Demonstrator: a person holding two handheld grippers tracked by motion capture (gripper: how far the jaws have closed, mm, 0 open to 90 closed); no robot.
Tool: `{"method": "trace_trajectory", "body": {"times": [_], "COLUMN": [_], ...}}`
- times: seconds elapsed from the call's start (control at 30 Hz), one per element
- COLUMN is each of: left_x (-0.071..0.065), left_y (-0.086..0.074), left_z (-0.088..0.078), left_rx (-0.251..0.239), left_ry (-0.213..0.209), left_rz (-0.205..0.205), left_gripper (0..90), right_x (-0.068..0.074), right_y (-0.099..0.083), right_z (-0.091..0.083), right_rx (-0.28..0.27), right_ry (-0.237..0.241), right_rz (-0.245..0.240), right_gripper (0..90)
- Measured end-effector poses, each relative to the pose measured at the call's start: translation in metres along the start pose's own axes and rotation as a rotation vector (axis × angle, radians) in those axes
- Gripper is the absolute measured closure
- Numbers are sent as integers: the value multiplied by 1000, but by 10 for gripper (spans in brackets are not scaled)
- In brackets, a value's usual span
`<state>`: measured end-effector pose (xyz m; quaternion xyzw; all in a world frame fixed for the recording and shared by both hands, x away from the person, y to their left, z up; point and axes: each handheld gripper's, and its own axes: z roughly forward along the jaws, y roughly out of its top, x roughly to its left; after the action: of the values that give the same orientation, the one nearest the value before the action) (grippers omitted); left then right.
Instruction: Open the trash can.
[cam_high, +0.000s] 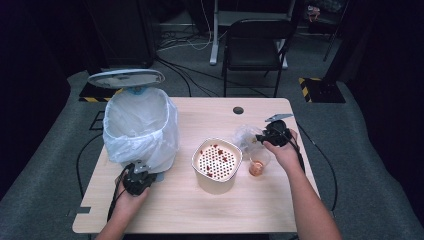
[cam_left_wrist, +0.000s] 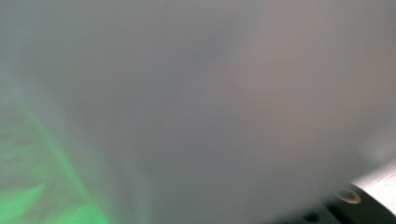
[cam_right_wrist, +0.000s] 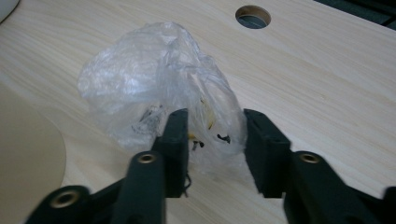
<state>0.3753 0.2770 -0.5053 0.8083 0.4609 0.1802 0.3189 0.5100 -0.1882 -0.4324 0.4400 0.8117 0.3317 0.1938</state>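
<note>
A crumpled clear plastic bag (cam_right_wrist: 154, 79) with dark and yellow scraps inside lies on the wooden table (cam_right_wrist: 327, 84). My right gripper (cam_right_wrist: 212, 116) is open, its jaws straddling the bag's near end, with plastic filling the gap. From above, the right gripper (cam_high: 260, 137) points left into the bag (cam_high: 246, 135). My left gripper (cam_high: 139, 169) sits against the foot of a bin lined with a white bag (cam_high: 140, 125). The left gripper view is a blur of that white liner (cam_left_wrist: 196, 93), so the jaws' state is unclear.
A white perforated bowl (cam_high: 216, 161) with red bits stands mid-table. A small clear cup with orange contents (cam_high: 257, 168) is just right of it, below the right hand. The bin's lid (cam_high: 126, 78) stands open. A cable hole (cam_high: 238, 110) is at the table's far edge.
</note>
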Motion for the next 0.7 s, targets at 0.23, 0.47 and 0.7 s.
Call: {"method": "trace_trajectory", "body": {"times": [0.23,0.47,0.7], "left_x": [0,0,0], "left_y": [0,0,0], "left_z": [0,0,0], "left_rx": [5,6,1], "left_ry": [-5,-5,-4], "left_rz": [1,2,-8], "left_gripper": [900,900,900], "right_x": [2,-1,-13], "right_y": [0,1,-6], "right_z": [-6,-21,-42], "right_rx": [-17,-72,-78], "right_ry": [10,-16,-51], "right_rz": [-5,-35,-11], "right_gripper": [875,892,892]}}
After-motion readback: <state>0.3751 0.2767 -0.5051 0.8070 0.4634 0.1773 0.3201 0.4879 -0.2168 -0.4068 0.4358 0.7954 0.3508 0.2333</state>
